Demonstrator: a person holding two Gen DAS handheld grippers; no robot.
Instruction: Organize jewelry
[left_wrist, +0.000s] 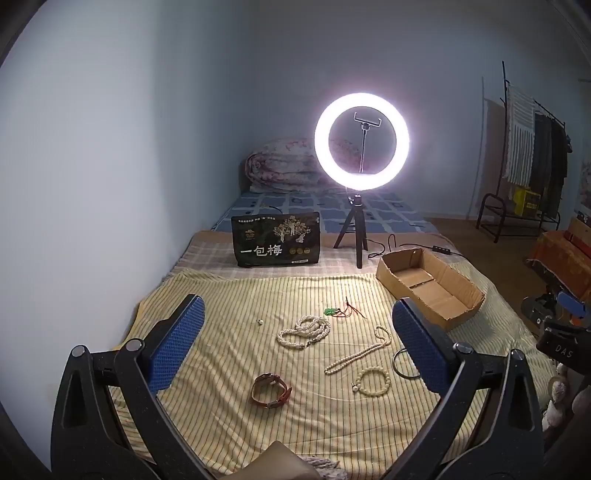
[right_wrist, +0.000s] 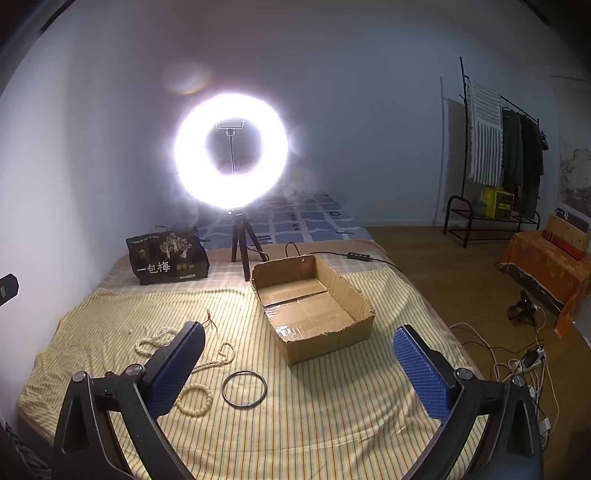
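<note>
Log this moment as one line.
left tongs open, empty | right tongs open, empty | jewelry on striped cloth | cardboard box empty

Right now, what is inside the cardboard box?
Nothing: the cardboard box shows only its bare taped floor. The strip just behind its near wall is hidden.

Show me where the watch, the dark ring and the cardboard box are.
watch (left_wrist: 270, 390), left wrist view, on its brown strap.
dark ring (right_wrist: 244, 388), right wrist view, on its near rim.
cardboard box (right_wrist: 325, 341), right wrist view, on its front wall.
</note>
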